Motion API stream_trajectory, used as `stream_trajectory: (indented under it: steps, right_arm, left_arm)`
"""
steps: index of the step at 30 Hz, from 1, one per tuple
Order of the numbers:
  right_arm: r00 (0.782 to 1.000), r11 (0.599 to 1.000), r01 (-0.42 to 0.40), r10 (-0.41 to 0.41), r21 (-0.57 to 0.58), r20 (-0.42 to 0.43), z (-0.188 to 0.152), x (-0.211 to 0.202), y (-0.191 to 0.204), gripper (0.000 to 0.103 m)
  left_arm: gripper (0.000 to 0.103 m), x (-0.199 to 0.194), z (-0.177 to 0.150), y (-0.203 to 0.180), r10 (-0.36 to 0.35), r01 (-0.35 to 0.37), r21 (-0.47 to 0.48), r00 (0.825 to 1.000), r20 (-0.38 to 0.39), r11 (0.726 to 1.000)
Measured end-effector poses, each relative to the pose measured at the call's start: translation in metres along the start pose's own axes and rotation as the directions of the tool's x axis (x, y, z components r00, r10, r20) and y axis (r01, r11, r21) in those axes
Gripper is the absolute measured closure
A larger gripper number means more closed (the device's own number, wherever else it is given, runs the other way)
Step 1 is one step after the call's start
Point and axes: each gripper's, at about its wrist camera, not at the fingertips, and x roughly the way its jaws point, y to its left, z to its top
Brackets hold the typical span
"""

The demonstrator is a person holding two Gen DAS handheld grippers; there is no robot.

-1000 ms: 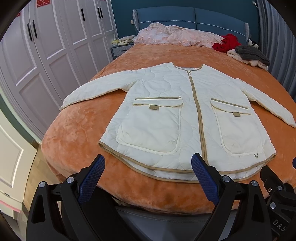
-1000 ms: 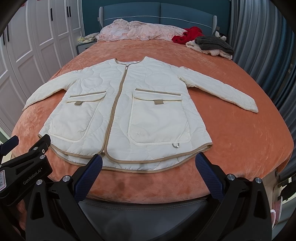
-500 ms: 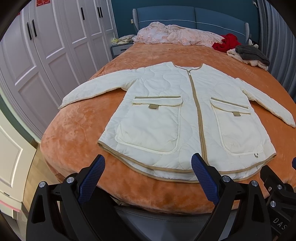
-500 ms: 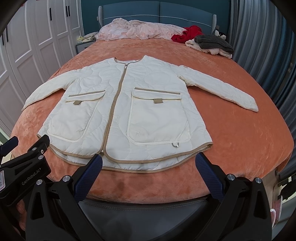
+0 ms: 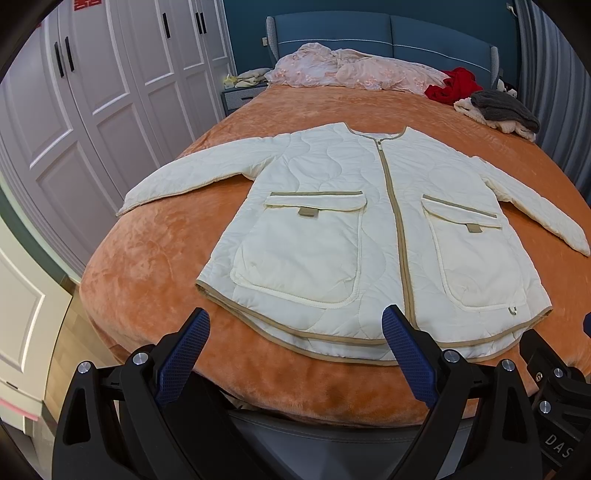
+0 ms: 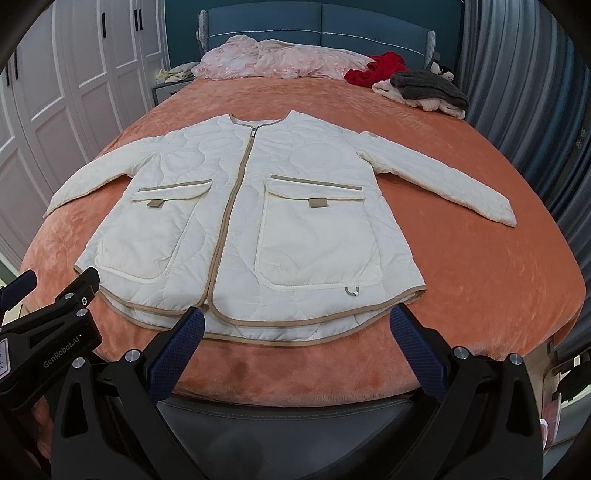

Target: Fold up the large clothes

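Left tool [image 5: 295,347] and right tool [image 6: 295,343] spread wide, empty, level before jacket [image 5: 369,236] hem

The quilted jacket [image 5: 332,192] is cream white with wavy stitching, its zip [image 5: 397,229], hem and pocket flaps edged in tan. Under it the bedspread [image 5: 155,266] is a plushy burnt orange. The headboard [image 6: 332,22] is deep teal-blue, the crumpled bedding [image 6: 273,59] pale pink and flowery. A red garment [image 6: 380,70] lies beside a charcoal grey knit [image 6: 428,88]. The wardrobe doors [image 5: 110,96] are white, and the gripper pads [image 5: 184,354] navy on black.
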Motion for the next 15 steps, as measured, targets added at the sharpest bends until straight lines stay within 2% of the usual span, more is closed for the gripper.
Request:
stream_trajectory:
  steps: [15]
  right_arm:
    - [1.0,1.0,0.0,0.0,-0.008,-0.008,0.0013,0.0023,0.0032,0.005]
  left_arm:
    - [0.011,0.0058,-0.0033,0.0013,-0.002,0.002,-0.007,1.0,-0.007,1.0]
